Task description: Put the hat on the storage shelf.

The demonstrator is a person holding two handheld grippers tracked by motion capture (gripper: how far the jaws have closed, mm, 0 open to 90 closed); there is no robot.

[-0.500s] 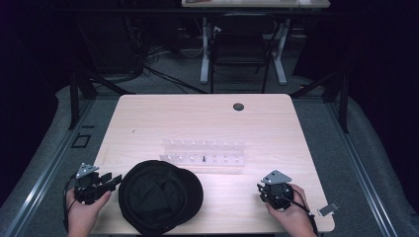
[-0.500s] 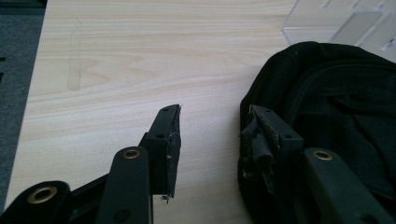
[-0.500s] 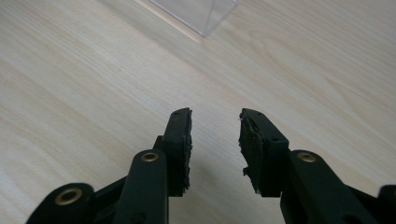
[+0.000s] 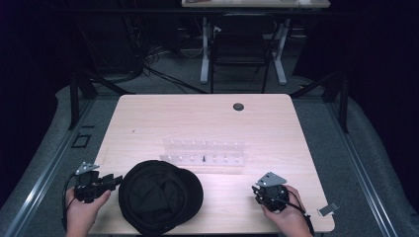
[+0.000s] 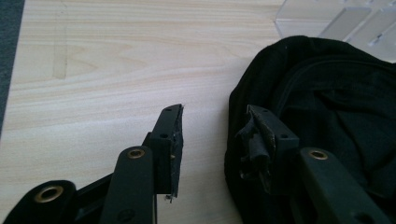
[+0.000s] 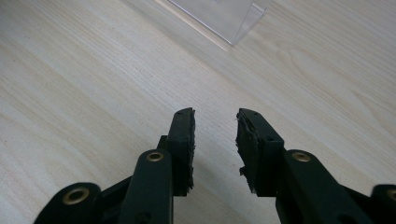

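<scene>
A soft black fabric cap [image 4: 160, 196], round and rumpled with a stitched seam across its crown, lies on the pale wood-grain table [image 4: 197, 118] at about seven o'clock, close to the near edge. Just beyond it, toward the table's middle, stands a clear acrylic rack [image 4: 203, 155] of ribbed, boxy compartments; one small dark piece sits in its near row. The left gripper [image 4: 114, 180], hard black plastic with frayed dark pads, rests at eight o'clock, its jaws spread wide and holding nothing; in the left gripper view one jaw overlaps the cap's edge [image 5: 327, 116] while bare wood shows in the gap. The right gripper [image 4: 258, 191] sits at five o'clock, jaws likewise wide apart and empty above smooth wood, the rack's corner [image 6: 224, 18] ahead of it. Against the picture half a second earlier, cap, rack and both grippers lie where they did.
</scene>
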